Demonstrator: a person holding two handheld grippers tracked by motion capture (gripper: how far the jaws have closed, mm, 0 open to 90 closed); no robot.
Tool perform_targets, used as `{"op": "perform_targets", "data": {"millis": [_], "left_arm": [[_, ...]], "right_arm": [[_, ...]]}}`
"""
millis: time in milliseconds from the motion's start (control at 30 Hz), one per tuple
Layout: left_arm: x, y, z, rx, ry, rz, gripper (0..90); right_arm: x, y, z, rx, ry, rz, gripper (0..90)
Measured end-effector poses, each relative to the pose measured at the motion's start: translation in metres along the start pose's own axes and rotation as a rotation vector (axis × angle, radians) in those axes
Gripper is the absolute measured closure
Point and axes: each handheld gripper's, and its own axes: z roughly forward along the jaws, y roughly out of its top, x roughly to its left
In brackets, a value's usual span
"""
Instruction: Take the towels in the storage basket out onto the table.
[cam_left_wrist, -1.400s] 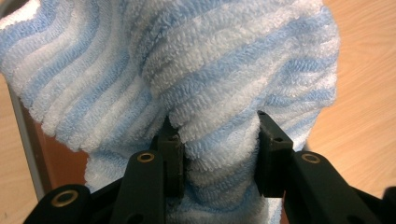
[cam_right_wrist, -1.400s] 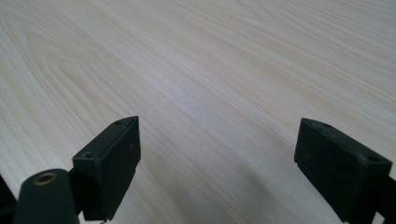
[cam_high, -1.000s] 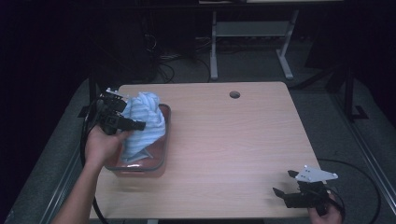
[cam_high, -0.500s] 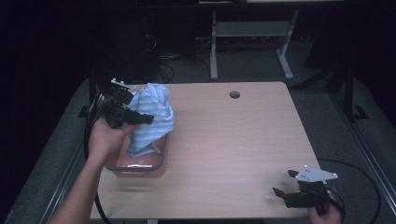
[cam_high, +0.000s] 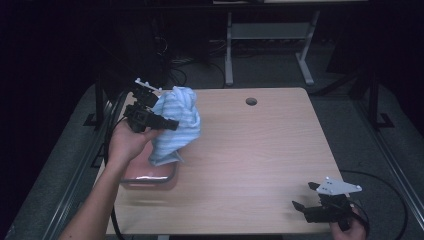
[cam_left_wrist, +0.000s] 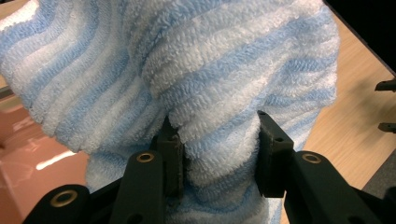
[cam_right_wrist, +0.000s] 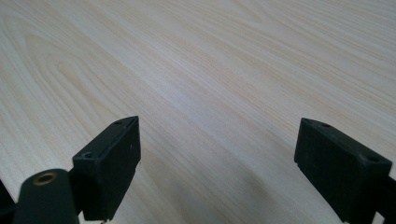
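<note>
The towel (cam_high: 176, 122) is a fluffy terry cloth with light blue and white stripes, bunched into a loose hanging bundle. It is lifted clear of the worktop (cam_high: 250, 165), suspended above the far end of a shallow pink tray (cam_high: 147, 175) at the worktop's left side; its lower corner hangs over the tray's right edge. The left tool (cam_high: 170, 124) pinches a fold of the towel between its two black jaws, as the left gripper view shows (cam_left_wrist: 217, 149), with cloth bulging above and around them. The left hand (cam_high: 125, 145) holds that tool raised, the forearm entering from the bottom left. The right tool (cam_high: 302, 197) rests low at the near right corner of the worktop, jaws spread wide over bare wood grain, well apart from the towel. A round cable hole (cam_high: 251, 101) lies near the far edge.
</note>
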Motion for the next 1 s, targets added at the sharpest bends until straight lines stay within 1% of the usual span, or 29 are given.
{"op": "perform_targets", "data": {"millis": [67,267,400,500,600,733,1000], "left_arm": [[-0.002,0.002,0.003,0.004,-0.012,0.004,60.6],[-0.012,0.009,0.017,0.020,-0.028,0.027,60.6],[-0.017,0.013,0.026,0.025,-0.043,0.029,60.5],[-0.021,0.016,0.030,0.022,-0.051,0.033,60.5],[-0.025,0.019,0.035,0.037,-0.058,0.049,60.5],[-0.031,0.022,0.043,0.047,-0.069,0.061,60.4],[-0.039,0.029,0.053,0.053,-0.086,0.073,60.4]], "right_arm": [[0.000,0.000,0.000,-0.001,0.000,0.000,14.1],[0.000,0.000,-0.001,-0.002,0.000,0.002,14.1],[-0.001,0.000,-0.001,-0.006,0.001,0.007,14.1],[-0.001,0.000,-0.001,-0.006,0.001,0.005,14.1],[-0.001,0.000,-0.001,-0.007,-0.001,0.001,14.1],[-0.001,0.000,-0.001,-0.009,0.000,0.002,14.0],[-0.001,0.001,-0.001,-0.010,0.001,0.005,14.1]]}}
